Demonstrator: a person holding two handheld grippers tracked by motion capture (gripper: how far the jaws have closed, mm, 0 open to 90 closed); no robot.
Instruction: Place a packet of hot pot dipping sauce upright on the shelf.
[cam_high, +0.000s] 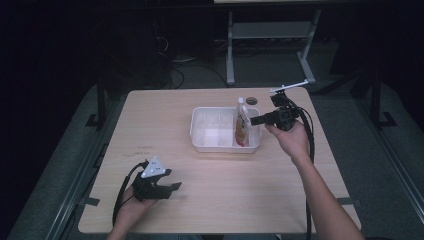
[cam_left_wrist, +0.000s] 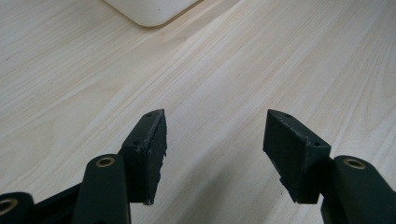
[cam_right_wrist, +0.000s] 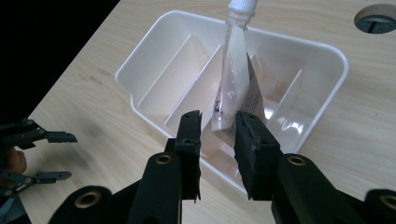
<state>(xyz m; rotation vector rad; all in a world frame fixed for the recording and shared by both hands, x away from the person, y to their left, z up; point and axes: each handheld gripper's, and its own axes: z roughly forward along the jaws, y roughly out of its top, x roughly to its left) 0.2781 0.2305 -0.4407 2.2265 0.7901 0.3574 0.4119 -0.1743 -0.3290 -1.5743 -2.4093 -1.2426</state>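
White plastic tray (cam_high: 200, 131) on my worktop (cam_high: 165, 115) holds the pouch (cam_high: 242, 125), upright in its rightmost compartment. My right gripper (cam_right_wrist: 218, 126) has narrow fingers (cam_right_wrist: 254, 154) parted, not pressing it. My left gripper (cam_left_wrist: 215, 140) rests apart, fingers wide, nothing between.

Clear pouch (cam_right_wrist: 232, 88) with white cap and printed label stood upright, slightly tilted, in right-end compartment of white divided tray (cam_high: 199, 142), near table's far middle.
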